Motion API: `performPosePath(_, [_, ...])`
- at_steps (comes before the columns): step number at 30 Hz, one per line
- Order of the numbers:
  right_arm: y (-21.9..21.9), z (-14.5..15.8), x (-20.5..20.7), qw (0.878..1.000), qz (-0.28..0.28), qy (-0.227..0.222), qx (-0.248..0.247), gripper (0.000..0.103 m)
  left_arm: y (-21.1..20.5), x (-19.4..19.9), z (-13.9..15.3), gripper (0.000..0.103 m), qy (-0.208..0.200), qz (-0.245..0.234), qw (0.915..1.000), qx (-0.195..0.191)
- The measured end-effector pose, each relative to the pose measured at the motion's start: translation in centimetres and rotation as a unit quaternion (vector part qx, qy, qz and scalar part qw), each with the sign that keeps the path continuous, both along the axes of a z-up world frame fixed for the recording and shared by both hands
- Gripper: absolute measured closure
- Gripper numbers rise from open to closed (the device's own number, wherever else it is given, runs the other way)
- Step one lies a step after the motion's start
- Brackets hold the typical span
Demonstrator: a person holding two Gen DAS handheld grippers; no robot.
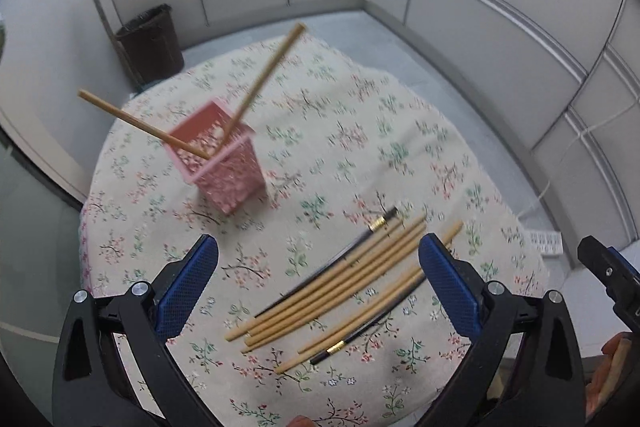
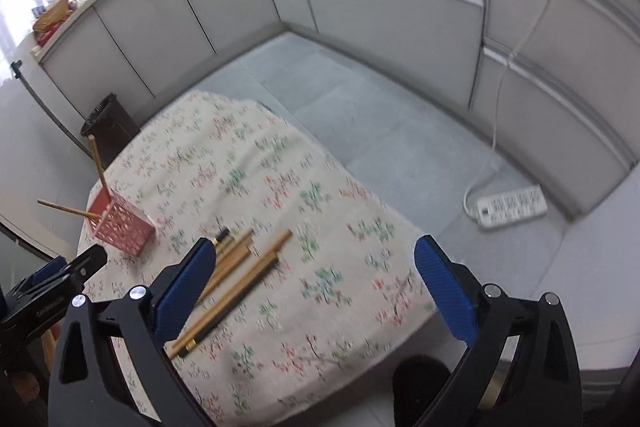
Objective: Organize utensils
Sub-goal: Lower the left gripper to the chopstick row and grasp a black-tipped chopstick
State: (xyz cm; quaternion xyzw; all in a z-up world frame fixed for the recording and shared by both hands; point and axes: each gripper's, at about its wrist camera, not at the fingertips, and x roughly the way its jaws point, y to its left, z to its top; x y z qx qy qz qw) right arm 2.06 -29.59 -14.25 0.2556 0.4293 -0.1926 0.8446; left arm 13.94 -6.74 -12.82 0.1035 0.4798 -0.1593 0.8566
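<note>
My left gripper (image 1: 318,279) hangs with its blue pads spread wide and nothing between them; just ahead, the loose chopsticks (image 1: 340,287) lie in a bundle on the floral tablecloth (image 1: 360,147), bamboo ones mixed with dark ones banded in gold. Farther ahead and to its left stands the pink holder (image 1: 224,163), two bamboo chopsticks (image 1: 264,79) leaning out of it. My right gripper (image 2: 310,283) is also spread apart and empty, the bundle (image 2: 236,279) by its left pad. A power strip (image 2: 512,207) lies on the floor beyond to the right.
</note>
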Motion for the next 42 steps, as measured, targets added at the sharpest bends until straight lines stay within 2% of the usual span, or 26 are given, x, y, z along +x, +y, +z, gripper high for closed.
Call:
performPosePath(3, [-0.5, -0.6, -0.4, 1.0, -0.011, 0.008, 0.015, 0.006, -1.6, 0.2, -1.5, 0.007, 0.022, -0.021, 0.9993, 0.022])
performPosePath(8, [-1.3, -1.1, -0.5, 0.999, -0.021, 0.016, 0.019, 0.006, -4.1, 1.1, -5.5, 0.007, 0.064, -0.06, 0.9925, 0.085])
performPosePath(11, [-1.5, -1.7, -0.3, 0.999, -0.018, 0.026, 0.037, 0.006, -4.6, 2.1, -7.3, 0.007, 0.082, -0.063, 0.9894, 0.103])
performPosePath(15, [-1.9, -2.2, -0.4, 0.998, -0.023, 0.035, 0.041, 0.006, -4.8, 3.7, -8.6, 0.007, 0.101, -0.059, 0.9879, 0.101])
performPosePath(21, [-2.9, -2.8, -0.6, 0.997, -0.041, 0.045, 0.047, 0.006, -5.3, 6.1, -10.3, 0.008, 0.155, -0.035, 0.985, 0.067])
performPosePath(25, [-3.4, -3.4, -0.5, 0.996, -0.043, 0.057, 0.053, 0.006, -6.4, 7.1, -11.0, 0.019, 0.153, -0.036, 0.985, 0.071])
performPosePath(29, [-3.8, -4.0, -0.5, 0.995, -0.044, 0.067, 0.063, 0.006, -6.3, 8.6, -11.7, 0.034, 0.155, -0.012, 0.9856, 0.067])
performPosePath(33, [-4.1, -4.4, -0.4, 0.994, -0.044, 0.071, 0.075, 0.006, -5.9, 9.9, -12.6, 0.043, 0.164, 0.002, 0.9843, 0.064])
performPosePath(42, [-4.1, -4.7, -0.1, 0.993, -0.042, 0.077, 0.081, 0.006, -6.5, 10.3, -13.0, 0.044, 0.164, -0.004, 0.9841, 0.067])
